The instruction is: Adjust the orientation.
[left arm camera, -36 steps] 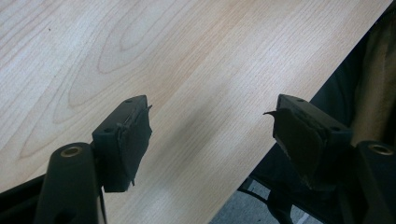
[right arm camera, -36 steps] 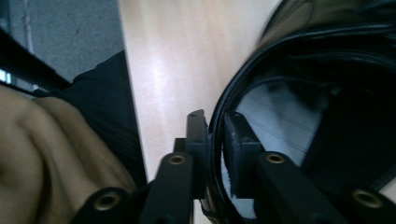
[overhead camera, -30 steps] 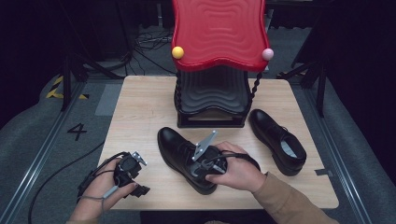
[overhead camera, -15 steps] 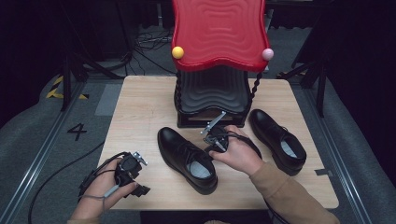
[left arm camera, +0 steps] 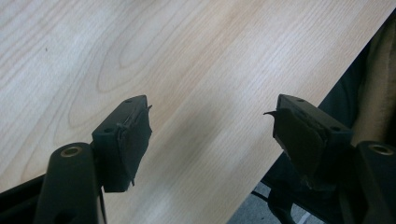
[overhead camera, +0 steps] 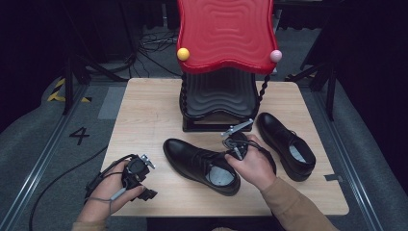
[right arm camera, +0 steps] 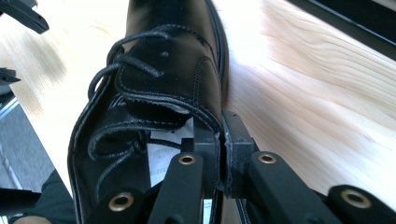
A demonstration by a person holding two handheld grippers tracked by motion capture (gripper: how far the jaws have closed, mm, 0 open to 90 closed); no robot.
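A black laced shoe lies on the wooden table, toe to the left. My right gripper is at its heel end. In the right gripper view that shoe has the right edge of its opening pinched between my right gripper's jaws, one inside and one outside; they have just been closing. A second black shoe lies to the right. My left gripper rests near the table's front left, and in the left gripper view the left gripper is open over bare wood.
A red-topped stand with a black wavy lower shelf rises at the table's back middle, close behind both shoes. Cables trail off the front left edge. The table's front edge runs just beside the left jaws.
My right hand has moved from over the middle of the near shoe back and right to its heel end. The left hand has stayed put.
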